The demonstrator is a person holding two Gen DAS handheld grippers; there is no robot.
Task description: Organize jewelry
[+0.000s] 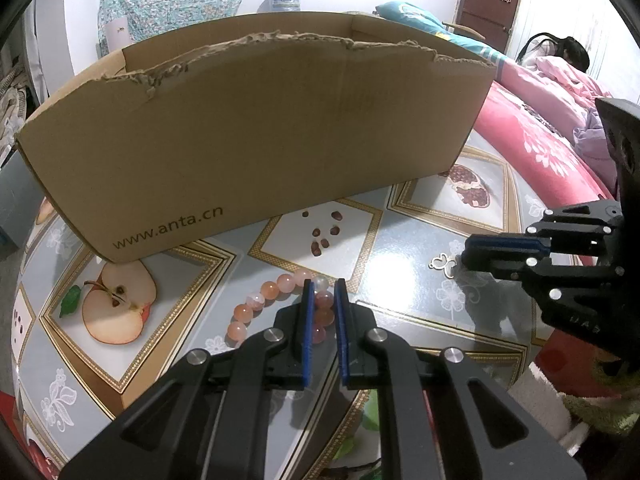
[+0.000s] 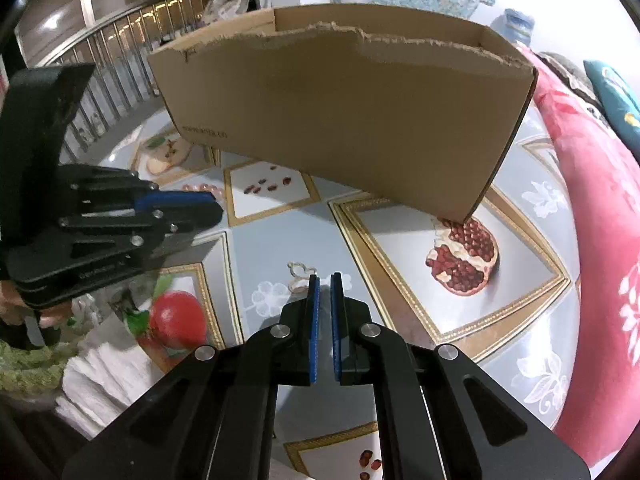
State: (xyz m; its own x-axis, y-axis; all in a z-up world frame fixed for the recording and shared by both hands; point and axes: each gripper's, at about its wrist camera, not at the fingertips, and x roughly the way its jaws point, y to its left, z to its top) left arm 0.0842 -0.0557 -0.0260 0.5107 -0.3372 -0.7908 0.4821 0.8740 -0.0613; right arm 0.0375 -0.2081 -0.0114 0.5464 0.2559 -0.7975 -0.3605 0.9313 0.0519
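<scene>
A bracelet of pink and orange beads (image 1: 276, 292) lies on the table in front of an open cardboard box (image 1: 256, 136). My left gripper (image 1: 323, 286) has its jaws closed around the right part of the bracelet, with beads between the blue pads. A small silver ring (image 2: 298, 274) lies on the table just left of my right gripper (image 2: 325, 279), whose jaws are nearly together with nothing between them. The ring also shows in the left wrist view (image 1: 442, 262), beside the right gripper (image 1: 466, 252). The left gripper (image 2: 214, 204) and the box (image 2: 340, 120) show in the right wrist view.
The table (image 1: 400, 240) has a glossy fruit-print cover. A red and pink quilted bed (image 1: 532, 136) lies to the right, with a person (image 1: 568, 52) on it. A metal railing (image 2: 108, 56) stands at the far left.
</scene>
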